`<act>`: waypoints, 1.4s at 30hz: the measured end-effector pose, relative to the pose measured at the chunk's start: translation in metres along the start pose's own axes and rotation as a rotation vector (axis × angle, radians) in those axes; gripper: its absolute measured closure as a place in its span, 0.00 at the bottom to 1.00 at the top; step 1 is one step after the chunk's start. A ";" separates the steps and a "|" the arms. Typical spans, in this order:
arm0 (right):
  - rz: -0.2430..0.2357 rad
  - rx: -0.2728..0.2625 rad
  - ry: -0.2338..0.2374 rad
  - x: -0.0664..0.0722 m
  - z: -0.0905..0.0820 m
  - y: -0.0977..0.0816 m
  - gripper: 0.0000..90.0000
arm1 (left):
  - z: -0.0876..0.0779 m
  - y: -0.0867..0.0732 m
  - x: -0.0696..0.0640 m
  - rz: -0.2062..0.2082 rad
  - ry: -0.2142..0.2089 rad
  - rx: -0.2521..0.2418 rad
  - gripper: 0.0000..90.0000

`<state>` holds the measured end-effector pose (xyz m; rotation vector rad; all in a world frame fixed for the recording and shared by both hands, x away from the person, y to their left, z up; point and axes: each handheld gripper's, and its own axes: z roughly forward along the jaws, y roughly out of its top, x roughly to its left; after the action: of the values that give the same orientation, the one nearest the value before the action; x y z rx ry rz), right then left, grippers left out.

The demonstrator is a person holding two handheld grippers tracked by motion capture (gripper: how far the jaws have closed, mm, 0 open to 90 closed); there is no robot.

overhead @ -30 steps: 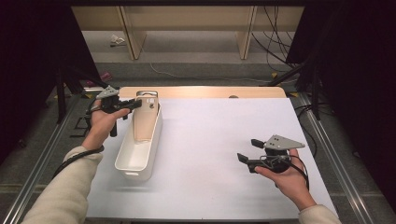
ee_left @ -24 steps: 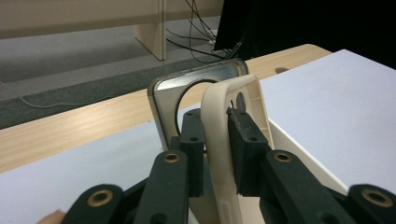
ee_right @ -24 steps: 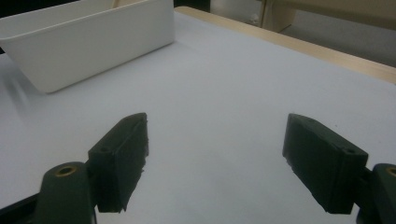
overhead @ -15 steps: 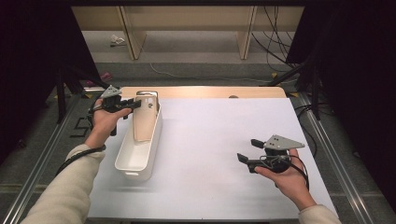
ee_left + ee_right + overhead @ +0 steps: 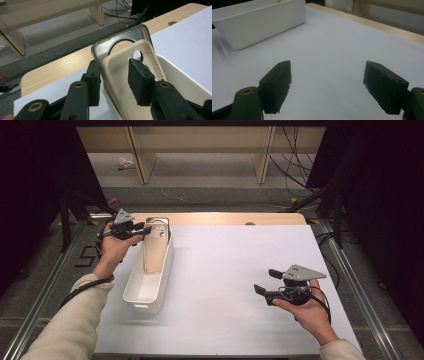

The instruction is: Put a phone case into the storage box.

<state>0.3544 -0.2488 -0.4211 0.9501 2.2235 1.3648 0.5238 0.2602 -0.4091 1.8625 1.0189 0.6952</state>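
Left gripper [image 5: 113, 80]: our jaws have just been opening. In the left gripper view they now stand apart astride the top edge of the beige phone case [image 5: 130, 75], a gap showing on each side, so no pad presses on it. A second ago, in the high view, they were clamped on that same edge; that's the one real change.

The case stands tilted in the far end of the white bin [image 5: 150, 280], leaning back against a grey metal-looking plate [image 5: 120, 41] behind it; what that plate is we cannot tell. The case holds its lean unsupported, camera cutout up.

We read this as the release step: the case is placed in the bin and let go. What's left for our left hand is to back out along the jaw line without clipping the case or the bin rim. Risk: a snagged pad could tip the case forward into the bin.

Right gripper [image 5: 267, 282]: jaws spread wide with nothing between them, parked over bare white table [image 5: 225, 270] at near right, well apart from the bin. Same place as a second ago.
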 end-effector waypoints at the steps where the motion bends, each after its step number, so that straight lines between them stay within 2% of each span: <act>1: 0.001 -0.002 0.000 0.000 0.000 0.000 0.26 | -0.001 0.001 -0.001 0.004 0.002 -0.002 0.67; 4: 0.001 -0.003 -0.001 0.000 0.000 0.000 0.26 | -0.005 0.004 -0.002 0.019 0.019 -0.002 0.66; 9: 0.000 -0.002 -0.002 0.000 0.000 0.000 0.26 | -0.016 0.010 -0.006 0.001 0.029 -0.019 0.62; 15: 0.000 -0.002 -0.006 0.000 0.000 0.000 0.25 | -0.031 0.014 -0.012 -0.054 -0.002 -0.021 0.52; 28: 0.003 -0.009 -0.009 -0.002 -0.001 0.000 0.24 | -0.057 0.006 -0.035 -0.120 -0.076 -0.017 0.19; 31: 0.002 -0.011 -0.009 -0.002 -0.001 0.001 0.23 | -0.063 0.004 -0.038 -0.136 -0.097 -0.032 0.17; 42: 0.001 -0.011 -0.009 -0.002 -0.001 0.001 0.23 | -0.085 -0.004 -0.055 -0.116 -0.121 -0.048 0.02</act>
<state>0.3553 -0.2507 -0.4200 0.9522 2.2069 1.3689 0.4285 0.2506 -0.3775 1.7667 1.0148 0.5280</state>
